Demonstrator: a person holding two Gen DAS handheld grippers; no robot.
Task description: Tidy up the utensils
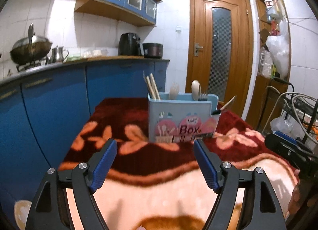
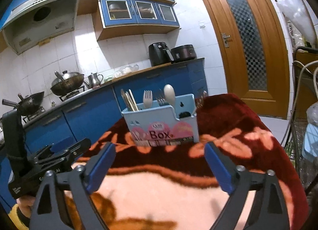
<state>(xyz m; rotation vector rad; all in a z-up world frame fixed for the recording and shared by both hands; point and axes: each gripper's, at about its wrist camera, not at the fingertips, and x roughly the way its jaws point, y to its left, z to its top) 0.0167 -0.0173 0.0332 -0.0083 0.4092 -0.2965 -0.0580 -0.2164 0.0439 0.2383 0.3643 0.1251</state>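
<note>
A light blue utensil box [image 1: 178, 118] marked "Box" stands on a red and peach floral blanket [image 1: 139, 160]; it also shows in the right wrist view [image 2: 159, 122]. In it stand wooden chopsticks [image 1: 152, 88], a beige fork [image 1: 174, 91], a beige spoon [image 1: 195, 89] and a metal fork [image 1: 202, 96]. My left gripper [image 1: 155, 144] is open and empty, a little short of the box. My right gripper [image 2: 160, 148] is open and empty, also just short of the box. The left gripper's body [image 2: 49, 160] shows at the left of the right wrist view.
Blue kitchen cabinets [image 1: 59, 100] run along the left with a wok [image 1: 29, 49], kettle [image 1: 57, 54] and air fryer [image 1: 129, 44] on the counter. A wooden door [image 1: 220, 51] stands behind. A wire rack with cables [image 1: 298, 114] is at the right.
</note>
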